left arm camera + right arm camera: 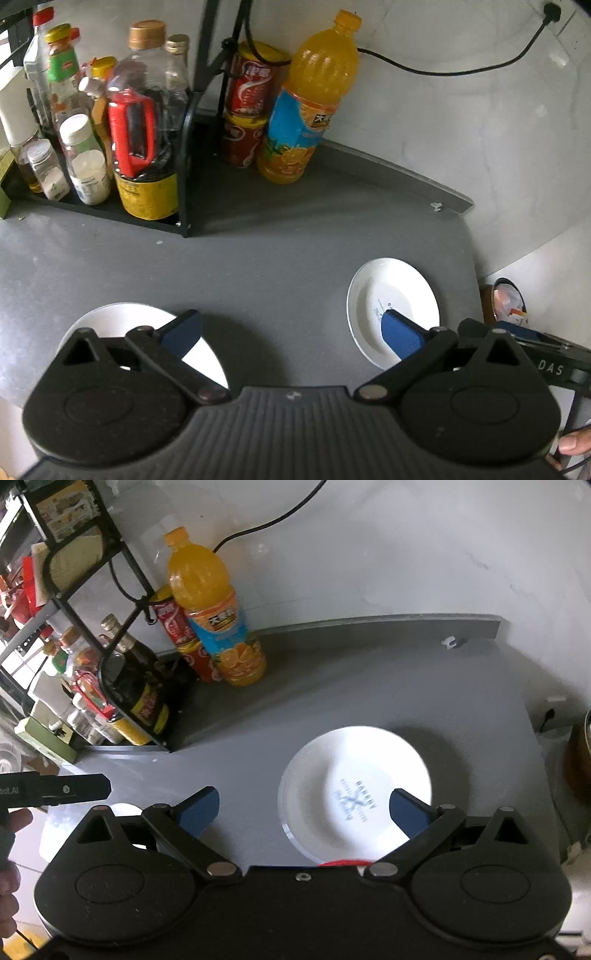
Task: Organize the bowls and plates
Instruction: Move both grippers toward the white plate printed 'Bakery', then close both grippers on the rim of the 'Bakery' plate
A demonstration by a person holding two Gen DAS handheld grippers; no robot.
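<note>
**Two sets of tongs poised over upturned dishes on a grey tabletop**

Nearest the lens, the left tongs (pixel 291 332) hang with their blue-padded fingers (pixel 183 332) spread wide apart and nothing between them, low over the grey tabletop (pixel 258 266). Under the left finger lies a white plate (pixel 122 317), partly hidden by the tongs' body, so its full shape cannot be told. To the right sits a second white dish (pixel 391 295) near the tabletop's right edge, apparently bottom up: a printed maker's mark shows in its middle, and a raised ring surrounds it. The right tongs (pixel 304 812) are likewise spread and empty, angled over that same dish (pixel 354 786), the right-hand pad above its far rim. That placing suggests the person is lining up to take the dish by its edge, probably to stack it with the other; the wide spread would suit a thin rim. Something red shows just below the dish; what it is cannot be told. At the back left a black rack (pixel 186 147) of sauce bottles, red cans (pixel 249 88) and an orange drink bottle (pixel 310 103) stand well clear of both dishes.
</note>
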